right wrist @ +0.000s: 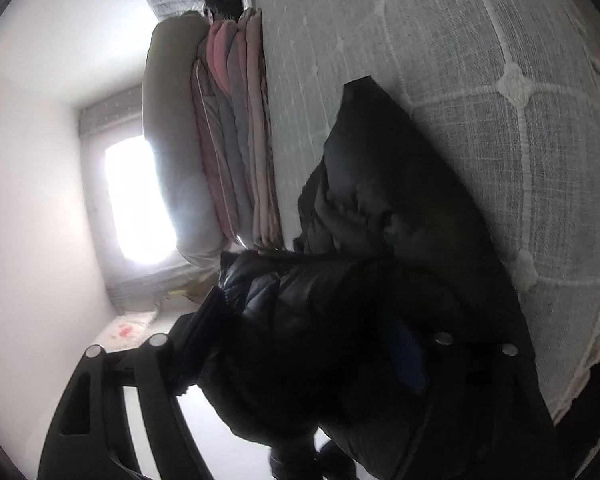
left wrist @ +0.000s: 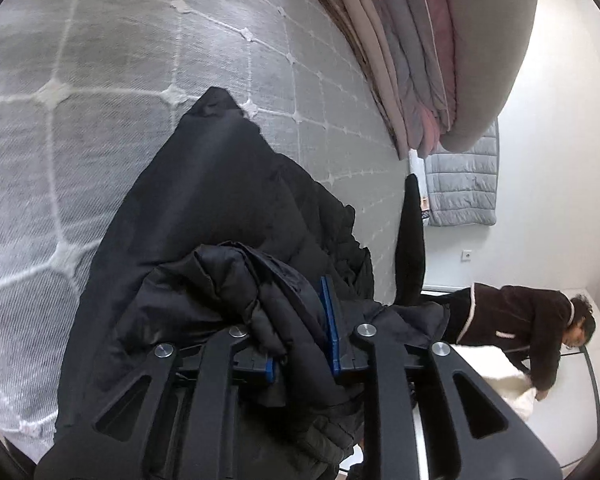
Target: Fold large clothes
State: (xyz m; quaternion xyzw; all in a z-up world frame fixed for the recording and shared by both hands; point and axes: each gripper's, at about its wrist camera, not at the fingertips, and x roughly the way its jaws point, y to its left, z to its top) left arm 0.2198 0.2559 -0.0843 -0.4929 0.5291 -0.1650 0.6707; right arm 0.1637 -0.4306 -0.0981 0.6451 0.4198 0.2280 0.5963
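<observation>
A large black puffer jacket lies on the grey quilted bed. My left gripper is shut on a bunched fold of the jacket, with fabric wedged between its blue pads. In the right wrist view the same jacket spreads over the bed. My right gripper is shut on a shiny bunched part of the jacket, which hides most of its fingers; one blue pad shows through.
A stack of folded blankets and a grey pillow sits on the bed beside the jacket, and it also shows in the right wrist view. A person in dark clothes bends over white fabric. A bright window is behind.
</observation>
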